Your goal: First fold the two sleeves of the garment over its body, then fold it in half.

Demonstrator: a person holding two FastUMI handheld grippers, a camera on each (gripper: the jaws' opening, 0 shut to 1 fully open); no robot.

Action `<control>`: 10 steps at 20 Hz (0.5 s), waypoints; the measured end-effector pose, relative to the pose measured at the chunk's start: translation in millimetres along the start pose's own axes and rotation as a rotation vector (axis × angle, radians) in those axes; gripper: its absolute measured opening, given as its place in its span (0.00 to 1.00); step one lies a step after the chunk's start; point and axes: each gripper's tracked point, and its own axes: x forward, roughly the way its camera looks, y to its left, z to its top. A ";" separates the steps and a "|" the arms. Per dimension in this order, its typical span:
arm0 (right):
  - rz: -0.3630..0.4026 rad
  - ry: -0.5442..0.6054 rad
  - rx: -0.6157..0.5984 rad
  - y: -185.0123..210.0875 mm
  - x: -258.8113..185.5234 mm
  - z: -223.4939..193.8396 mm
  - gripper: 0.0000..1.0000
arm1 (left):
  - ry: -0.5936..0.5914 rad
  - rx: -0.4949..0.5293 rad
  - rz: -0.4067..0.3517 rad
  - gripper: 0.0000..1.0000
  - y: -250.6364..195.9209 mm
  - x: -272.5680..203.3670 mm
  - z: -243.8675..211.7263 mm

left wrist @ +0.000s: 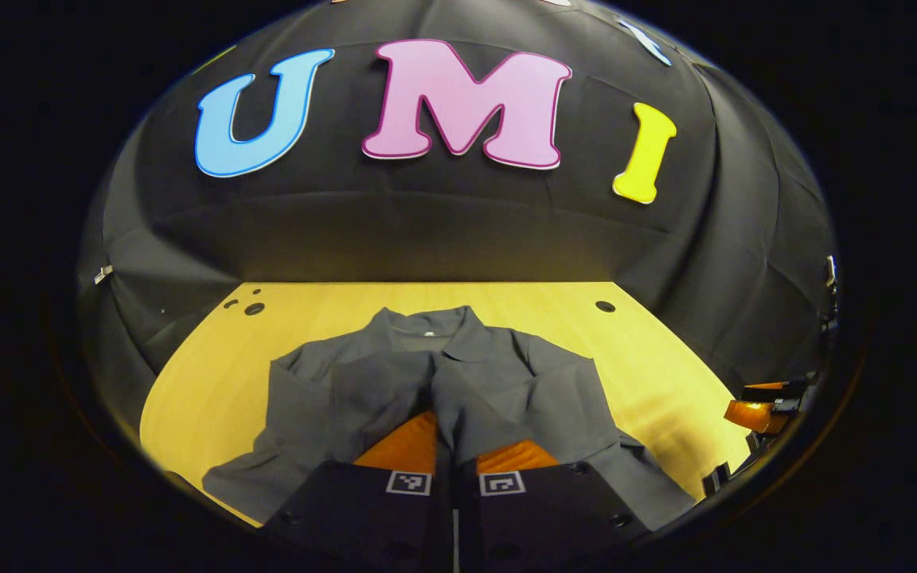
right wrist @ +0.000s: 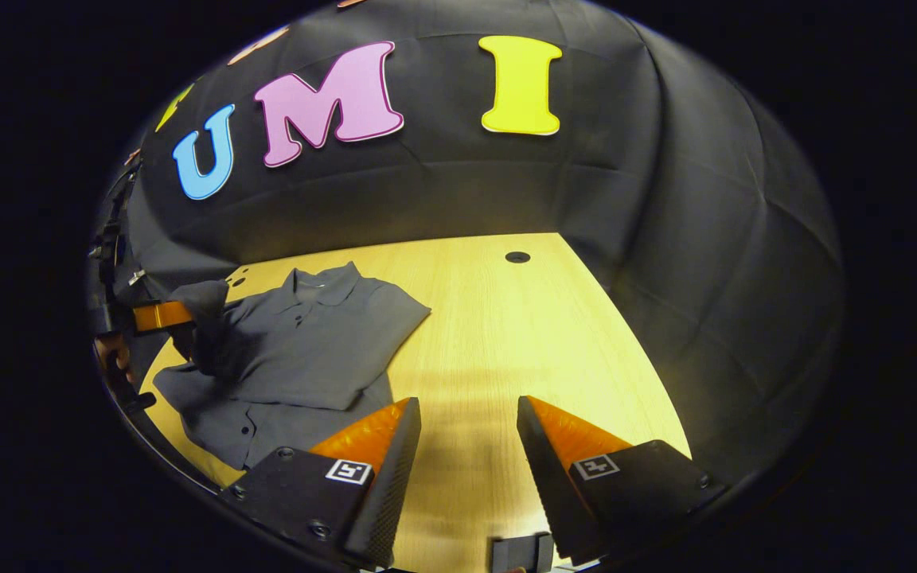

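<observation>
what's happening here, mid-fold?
Yes. A person is folding a dark grey shirt on the wooden table with two handheld tongs. The left tongs are shut on a fold of the shirt's cloth, lifting one sleeve over the body. The right tongs are open above bare table beside the shirt, holding nothing. The other sleeve already lies folded across; the half-fold isn't done.

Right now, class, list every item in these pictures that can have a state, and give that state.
Dark grey collared shirt: lying on the wooden table, one sleeve folded over its body, the other lifted.
Left gripper: shut on the shirt's sleeve fabric.
Right gripper: open, holding nothing, over bare table.
</observation>
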 end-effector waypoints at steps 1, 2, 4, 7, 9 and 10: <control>0.004 0.006 -0.002 -1.5 1.7 -1.5 0.76 | 0.009 0.005 -0.006 0.08 -6.1 4.4 -3.9; 0.007 0.010 -0.002 -3.9 2.9 -3.7 0.77 | 0.019 0.014 -0.009 0.08 -10.9 9.6 -9.2; 0.011 0.016 -0.002 -6.7 5.1 -6.4 0.77 | 0.037 0.035 -0.014 0.06 -19.2 20.4 -18.4; 0.018 0.021 -0.003 -9.7 7.1 -8.4 0.76 | 0.069 0.050 -0.027 0.13 -29.7 34.2 -32.5; 0.019 0.024 -0.006 -13.0 8.4 -9.0 0.77 | 0.089 0.061 -0.027 0.17 -33.7 39.5 -41.1; 0.019 0.025 -0.005 -13.9 8.1 -8.8 0.76 | 0.097 0.068 -0.025 0.20 -34.8 41.2 -45.1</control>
